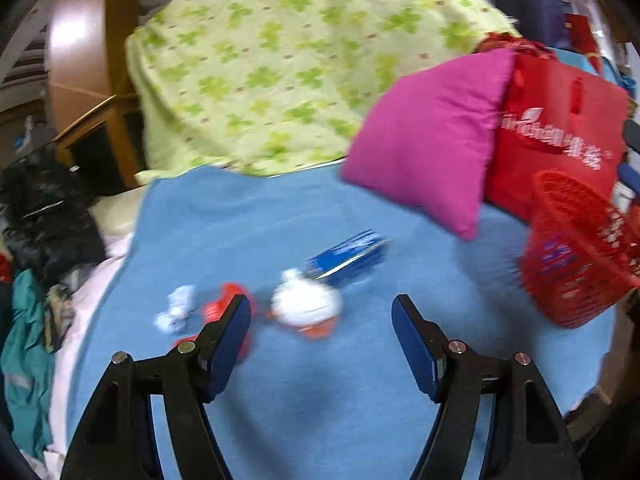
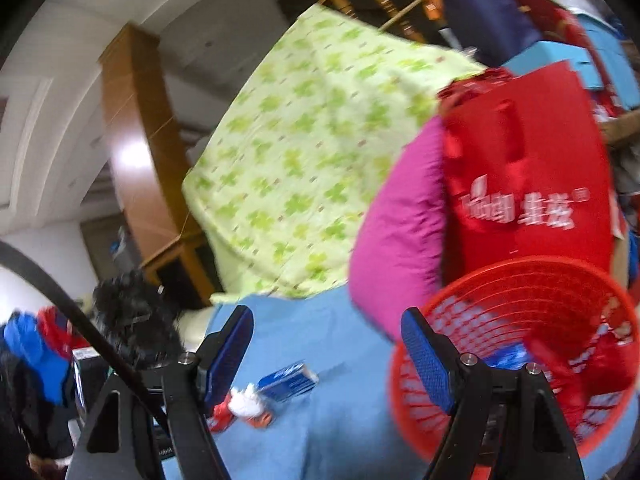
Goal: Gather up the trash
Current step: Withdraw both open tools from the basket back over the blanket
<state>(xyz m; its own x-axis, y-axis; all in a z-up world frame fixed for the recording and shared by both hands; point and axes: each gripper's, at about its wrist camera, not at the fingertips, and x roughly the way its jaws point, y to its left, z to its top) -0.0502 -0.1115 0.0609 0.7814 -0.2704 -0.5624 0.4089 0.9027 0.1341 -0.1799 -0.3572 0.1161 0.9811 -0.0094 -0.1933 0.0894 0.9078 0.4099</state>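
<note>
Trash scattered on a blue bed cover (image 1: 280, 400)

One blue box (image 1: 347, 257), one white wad (image 1: 306, 304), one red basket (image 2: 532, 344) are seen; both grippers' jaws are held apart, empty.

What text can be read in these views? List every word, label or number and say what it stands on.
Red bag: white print, Latin letters and two Chinese characters, too blurred to read in either view.
Blue box on the blue blanket: white markings, too blurred to read.
Red basket: no text visible.
Nothing else carries writing.
</note>
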